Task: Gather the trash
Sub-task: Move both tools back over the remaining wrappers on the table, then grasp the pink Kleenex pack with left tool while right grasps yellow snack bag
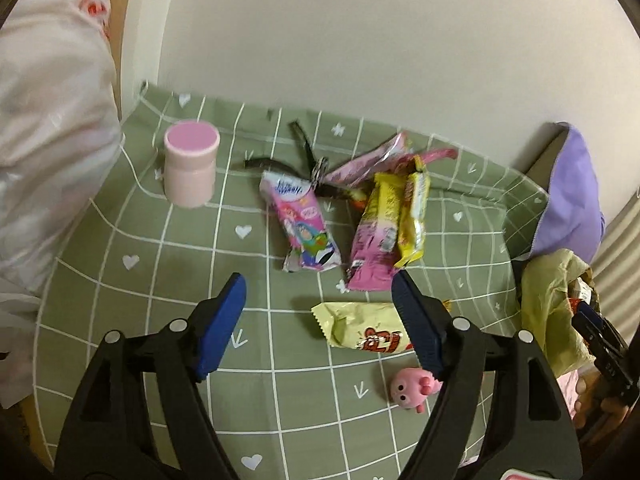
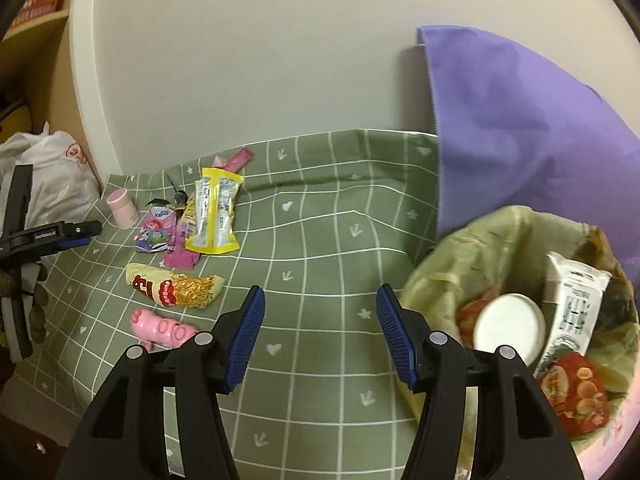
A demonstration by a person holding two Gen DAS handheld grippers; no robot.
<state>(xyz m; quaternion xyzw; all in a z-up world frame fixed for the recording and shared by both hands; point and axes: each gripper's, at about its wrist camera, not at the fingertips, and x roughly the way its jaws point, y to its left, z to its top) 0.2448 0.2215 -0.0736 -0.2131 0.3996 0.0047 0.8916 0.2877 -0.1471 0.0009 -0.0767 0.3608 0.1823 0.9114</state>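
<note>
Several snack wrappers lie on the green checked cloth (image 1: 160, 280): a pink cartoon wrapper (image 1: 306, 228), a long pink wrapper (image 1: 370, 240), a yellow wrapper (image 1: 412, 216) and a pale yellow noodle packet (image 1: 360, 326). My left gripper (image 1: 320, 280) hangs open just in front of them, its right finger over the noodle packet's end, nothing between the fingers. My right gripper (image 2: 320, 292) is open and empty above bare cloth, beside the lined trash bin (image 2: 440, 280). The bin holds a white lid (image 2: 508, 328), a white carton (image 2: 572, 304) and a red wrapper (image 2: 576, 392).
A pink jar (image 1: 192, 164) stands at the back left and a pink pig toy (image 1: 412, 390) lies near the noodle packet. A purple cloth (image 2: 520, 128) leans on the wall behind the bin. A white plastic bag (image 1: 52, 120) bulges at the table's left edge.
</note>
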